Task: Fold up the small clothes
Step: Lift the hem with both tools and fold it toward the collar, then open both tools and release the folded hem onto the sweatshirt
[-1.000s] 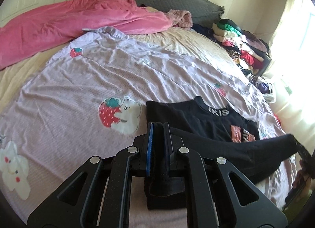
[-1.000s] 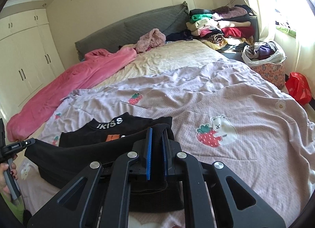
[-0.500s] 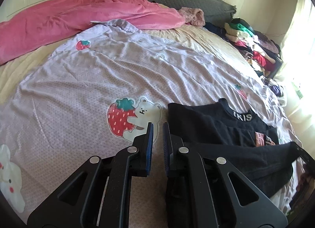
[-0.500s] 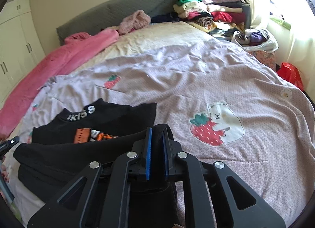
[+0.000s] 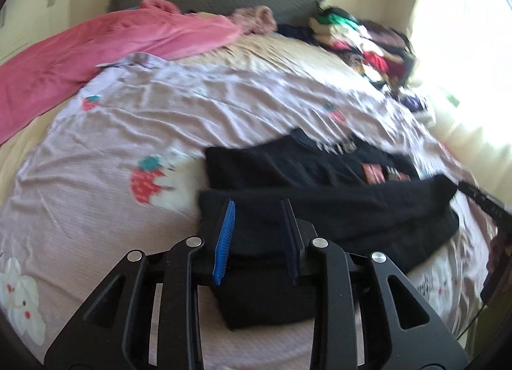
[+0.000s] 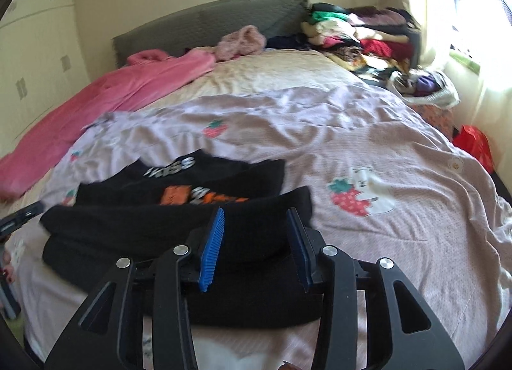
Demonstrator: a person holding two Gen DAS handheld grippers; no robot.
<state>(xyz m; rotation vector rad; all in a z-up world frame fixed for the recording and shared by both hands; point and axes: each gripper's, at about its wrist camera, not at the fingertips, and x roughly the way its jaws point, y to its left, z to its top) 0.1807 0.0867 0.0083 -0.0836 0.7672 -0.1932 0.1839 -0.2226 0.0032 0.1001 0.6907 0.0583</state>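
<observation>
With the black top folded over, the left gripper and right gripper are opening off its near edge, pads clear; next they likely need fresh holds for another fold.

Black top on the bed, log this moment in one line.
black top: hem folded up, on bed | left gripper: opening, released | right gripper: opening, released

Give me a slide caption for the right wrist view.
Right hand-held gripper opening above the folded black top on a lilac strawberry-print bedspread.

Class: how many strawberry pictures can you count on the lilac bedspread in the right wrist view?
4. One with a bear right of the black top, one mid-bed, two small at left. The top may hide more.
</observation>
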